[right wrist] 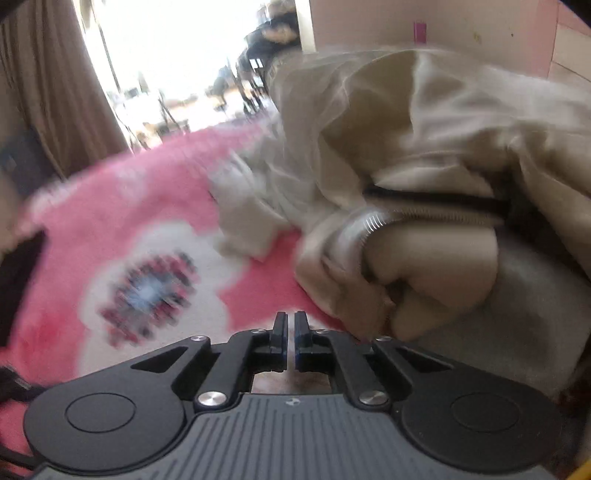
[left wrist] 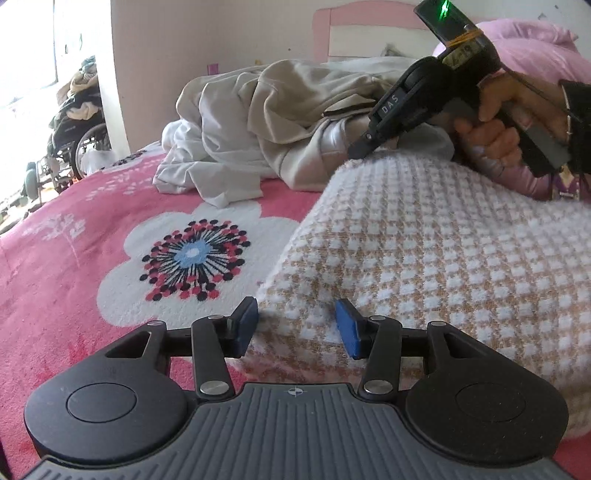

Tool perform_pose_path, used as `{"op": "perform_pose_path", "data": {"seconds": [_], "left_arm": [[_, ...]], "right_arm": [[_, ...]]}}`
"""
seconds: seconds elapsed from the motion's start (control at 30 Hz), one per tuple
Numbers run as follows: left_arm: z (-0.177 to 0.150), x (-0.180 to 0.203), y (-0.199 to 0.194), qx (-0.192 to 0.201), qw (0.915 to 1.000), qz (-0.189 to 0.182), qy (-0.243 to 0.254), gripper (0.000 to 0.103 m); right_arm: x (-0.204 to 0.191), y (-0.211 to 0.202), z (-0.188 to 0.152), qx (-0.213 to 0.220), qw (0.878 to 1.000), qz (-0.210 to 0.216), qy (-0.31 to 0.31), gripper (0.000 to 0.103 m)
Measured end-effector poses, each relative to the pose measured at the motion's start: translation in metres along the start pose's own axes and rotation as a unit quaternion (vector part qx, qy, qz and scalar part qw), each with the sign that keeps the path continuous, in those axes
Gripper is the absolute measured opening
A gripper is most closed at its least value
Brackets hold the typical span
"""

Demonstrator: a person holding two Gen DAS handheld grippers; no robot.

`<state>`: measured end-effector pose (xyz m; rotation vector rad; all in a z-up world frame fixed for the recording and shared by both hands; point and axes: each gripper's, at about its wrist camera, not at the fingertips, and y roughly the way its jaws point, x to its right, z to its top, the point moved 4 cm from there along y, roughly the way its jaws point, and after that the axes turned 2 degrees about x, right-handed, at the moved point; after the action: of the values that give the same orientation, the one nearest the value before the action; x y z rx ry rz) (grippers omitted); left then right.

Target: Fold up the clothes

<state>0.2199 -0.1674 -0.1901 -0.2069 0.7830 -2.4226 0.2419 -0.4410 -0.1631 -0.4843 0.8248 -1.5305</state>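
Note:
A tan-and-white checked knit garment (left wrist: 443, 258) lies humped on the pink flowered blanket (left wrist: 55, 258). My left gripper (left wrist: 295, 326) is open, and its blue pads straddle the garment's near left edge. My right gripper (left wrist: 360, 147), held by a hand (left wrist: 491, 122), has its tip at the garment's raised far edge. In the right wrist view the right gripper (right wrist: 290, 328) is all but closed, with a strip of tan cloth showing under the fingers. A heap of beige and white clothes (left wrist: 266, 122) lies behind, and it looms blurred in the right wrist view (right wrist: 406, 147).
The flower print (left wrist: 192, 254) marks open blanket left of the garment. A pink pillow (left wrist: 524, 40) and headboard (left wrist: 354, 33) stand at the back. A loaded wheelchair (left wrist: 74, 136) sits beyond the bed's left side. A brown curtain (right wrist: 48, 92) hangs by a bright doorway.

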Motion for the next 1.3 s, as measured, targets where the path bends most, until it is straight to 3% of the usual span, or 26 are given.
{"op": "perform_pose_path", "data": {"seconds": [0.13, 0.2, 0.27, 0.37, 0.47, 0.6, 0.7, 0.77, 0.8, 0.83, 0.93, 1.03, 1.13, 1.23, 1.3], "left_arm": [[0.003, 0.001, 0.0, -0.008, 0.9999, 0.0, 0.008, 0.047], [0.007, 0.002, 0.0, -0.022, 0.9996, -0.002, 0.018, 0.047], [0.015, 0.0, -0.002, -0.038, 0.999, -0.005, 0.022, 0.047], [0.028, 0.001, -0.015, -0.035, 0.9988, 0.007, 0.034, 0.047], [0.049, 0.011, -0.033, -0.008, 0.9997, -0.003, 0.024, 0.047], [0.075, 0.052, -0.034, -0.001, 0.9981, -0.059, 0.02, 0.047], [0.076, 0.095, -0.023, -0.029, 0.9938, -0.1, 0.039, 0.047], [0.056, 0.118, -0.014, -0.059, 0.9921, -0.105, 0.036, 0.044], [0.045, 0.125, -0.011, -0.067, 0.9922, -0.1, 0.032, 0.043], [0.036, 0.128, -0.01, -0.066, 0.9933, -0.093, 0.02, 0.043], [0.028, 0.123, -0.013, -0.066, 0.9937, -0.083, -0.034, 0.044], [0.046, 0.128, -0.029, -0.054, 0.9956, -0.073, -0.021, 0.044], [0.063, 0.139, -0.056, -0.027, 0.9972, -0.07, 0.004, 0.043], [0.056, 0.167, -0.07, -0.03, 0.9953, -0.084, 0.039, 0.043], [0.038, 0.182, -0.06, -0.057, 0.9938, -0.084, 0.045, 0.04]], "right_arm": [[0.022, 0.01, -0.02, -0.012, 0.999, 0.015, 0.034, 0.0], [0.032, -0.013, -0.011, -0.01, 0.999, 0.014, 0.04, 0.0], [0.048, -0.046, -0.003, -0.003, 0.999, -0.021, 0.03, 0.007], [0.071, -0.104, 0.004, 0.01, 0.999, -0.024, 0.022, 0.007], [0.055, -0.136, 0.002, 0.005, 1.0, 0.012, -0.011, 0.007], [0.033, -0.178, 0.0, -0.001, 0.997, 0.059, -0.056, 0.007], [0.008, -0.152, -0.033, -0.045, 0.992, 0.097, -0.067, 0.007], [0.0, -0.111, -0.077, -0.097, 0.989, 0.082, -0.08, 0.004], [-0.001, -0.094, -0.098, -0.106, 0.988, 0.077, -0.082, 0.002], [0.003, -0.086, -0.114, -0.082, 0.991, 0.082, -0.066, 0.001], [0.021, -0.092, -0.11, -0.063, 0.992, 0.105, 0.025, 0.0], [0.018, -0.129, -0.09, -0.03, 0.995, 0.095, 0.002, 0.007], [0.017, -0.177, -0.077, 0.004, 0.991, 0.132, 0.003, 0.007], [-0.006, -0.193, -0.091, -0.034, 0.987, 0.141, -0.065, 0.007], [-0.019, -0.164, -0.126, -0.097, 0.984, 0.1, -0.109, 0.005]]}}
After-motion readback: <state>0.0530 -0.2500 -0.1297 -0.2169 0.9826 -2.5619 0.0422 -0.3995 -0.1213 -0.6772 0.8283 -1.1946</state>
